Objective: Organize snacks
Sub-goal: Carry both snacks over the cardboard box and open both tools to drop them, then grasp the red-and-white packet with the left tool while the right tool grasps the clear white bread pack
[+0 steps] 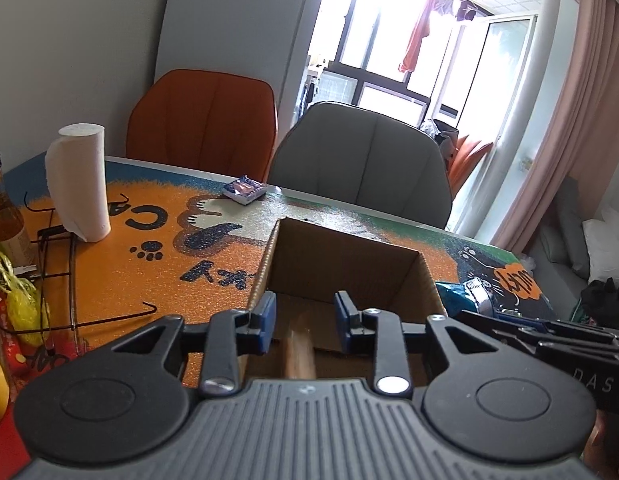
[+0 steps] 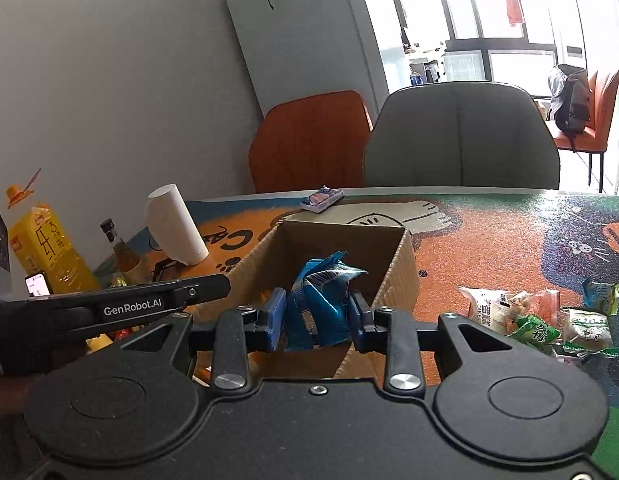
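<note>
Cat-print orange mat [image 1: 141,280] covers table; sunlit windows [image 1: 389,40] behind, perhaps balcony.

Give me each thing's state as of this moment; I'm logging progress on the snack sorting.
Cardboard box: open-topped, upright.
Blue snack packet: crumpled, clamped in the right tongs over the box.
Left tongs: apart, nothing between them.
Loose snack packets: heaped on the table, unsorted.
Small blue packet: alone at the far table edge.
Paper towel roll: standing upright.
Yellow bottle: upright, capped.
</note>
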Demonstrator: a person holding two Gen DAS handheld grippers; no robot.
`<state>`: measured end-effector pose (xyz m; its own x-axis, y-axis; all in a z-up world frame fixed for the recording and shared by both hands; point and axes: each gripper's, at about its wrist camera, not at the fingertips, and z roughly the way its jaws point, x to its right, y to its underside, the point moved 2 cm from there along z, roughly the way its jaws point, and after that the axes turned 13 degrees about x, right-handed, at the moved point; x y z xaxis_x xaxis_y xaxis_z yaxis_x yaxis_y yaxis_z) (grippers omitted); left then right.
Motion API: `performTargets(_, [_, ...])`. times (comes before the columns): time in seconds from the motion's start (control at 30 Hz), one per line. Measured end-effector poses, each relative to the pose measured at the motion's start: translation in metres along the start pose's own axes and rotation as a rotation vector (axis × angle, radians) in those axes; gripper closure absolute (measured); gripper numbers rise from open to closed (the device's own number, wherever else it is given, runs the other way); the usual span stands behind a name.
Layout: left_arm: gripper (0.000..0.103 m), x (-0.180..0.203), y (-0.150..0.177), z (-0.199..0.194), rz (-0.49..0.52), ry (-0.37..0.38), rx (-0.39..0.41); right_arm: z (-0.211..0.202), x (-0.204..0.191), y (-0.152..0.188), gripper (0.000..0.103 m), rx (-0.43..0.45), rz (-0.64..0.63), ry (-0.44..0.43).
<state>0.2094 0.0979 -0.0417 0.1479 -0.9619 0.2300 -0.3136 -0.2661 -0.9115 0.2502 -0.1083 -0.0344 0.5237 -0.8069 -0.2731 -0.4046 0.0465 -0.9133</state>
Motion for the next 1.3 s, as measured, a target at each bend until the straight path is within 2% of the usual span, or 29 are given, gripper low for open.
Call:
performTargets(0.1, [0.059, -0.005, -0.001, -0.002, -0.022, -0.003, 0.001, 0.0, 0.0, 0.0, 0.071, -0.001, -0.001, -0.001])
performTargets(0.27, [0.048, -0.011, -0.001, -0.01, -0.029, -0.029, 0.004, 0.007, -0.001, 0.0, 0.071, -0.01, 0.024, -0.007])
performTargets(0.4, [0.034, -0.016, -0.001, -0.016, -0.032, -0.047, 0.012, 0.008, -0.004, -0.002, 0.054, -0.01, 0.031, -0.024])
performTargets(0.5, [0.02, -0.017, -0.002, -0.018, -0.034, -0.054, 0.011, 0.003, -0.003, -0.003, 0.05, -0.002, 0.027, -0.015])
performTargets(0.57, [0.015, -0.016, -0.002, -0.02, -0.042, -0.054, 0.002, 0.0, 0.001, -0.004, 0.05, -0.004, 0.04, -0.007])
performTargets(0.73, [0.011, -0.008, 0.0, -0.02, -0.057, -0.068, -0.024, -0.013, 0.016, -0.005, 0.047, 0.005, 0.059, 0.032])
performTargets(0.83, [0.009, -0.003, 0.002, -0.021, -0.069, -0.057, -0.033, -0.024, 0.028, -0.007, 0.039, 0.017, 0.069, 0.061])
performTargets(0.97, [0.0, 0.009, 0.004, -0.024, -0.067, -0.044, -0.029, -0.04, 0.045, -0.009, 0.021, 0.03, 0.086, 0.098])
performTargets(1.1, [0.0, 0.024, 0.006, -0.026, -0.06, -0.015, -0.039, -0.056, 0.061, -0.008, 0.01, 0.039, 0.093, 0.133])
performTargets(1.3, [0.0, 0.052, 0.015, -0.028, -0.031, 0.053, -0.066, -0.075, 0.087, -0.003, 0.005, 0.033, 0.131, 0.185])
